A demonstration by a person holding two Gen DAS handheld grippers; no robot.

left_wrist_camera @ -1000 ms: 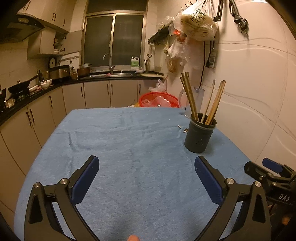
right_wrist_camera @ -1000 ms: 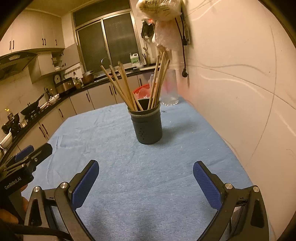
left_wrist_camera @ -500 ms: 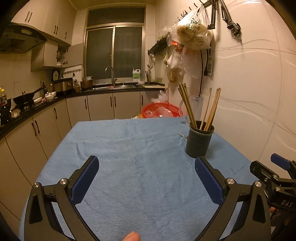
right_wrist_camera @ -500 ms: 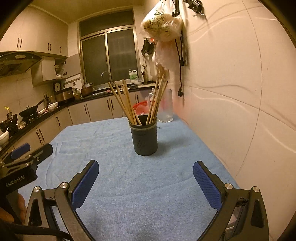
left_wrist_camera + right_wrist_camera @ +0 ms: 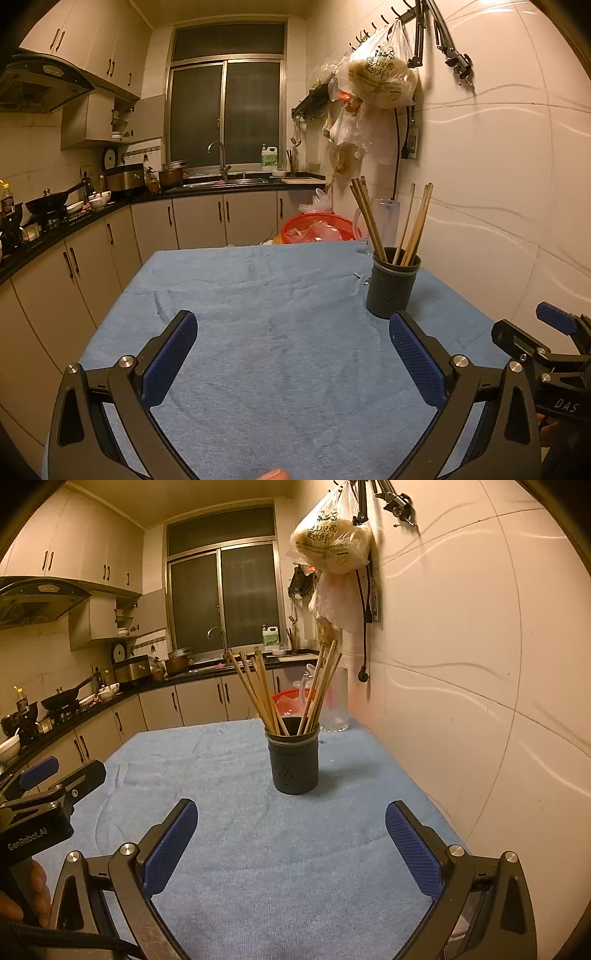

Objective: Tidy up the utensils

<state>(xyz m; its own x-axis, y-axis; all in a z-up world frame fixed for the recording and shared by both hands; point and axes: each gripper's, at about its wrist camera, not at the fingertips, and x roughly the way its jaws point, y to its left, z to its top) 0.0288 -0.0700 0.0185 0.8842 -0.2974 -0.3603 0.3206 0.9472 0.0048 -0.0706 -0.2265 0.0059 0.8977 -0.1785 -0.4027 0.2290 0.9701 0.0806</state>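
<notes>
Both tools hover level above the counter (image 5: 258, 295), left tool (image 5: 291, 354) and right tool (image 5: 291, 838) spread wide, empty; chopstick holder (image 5: 294, 762) at twelve o'clock of the right one.

Table (image 5: 122, 302) under blue cloth (image 5: 280, 332), dark chopstick holder (image 5: 294, 762), clear pitcher (image 5: 338, 705)

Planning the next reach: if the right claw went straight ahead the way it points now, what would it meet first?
Probably the dark grey cylindrical holder full of wooden chopsticks, standing on the blue cloth roughly centred ahead of the open right claw. The cloth between looks bare, though depth is uncertain.
</notes>
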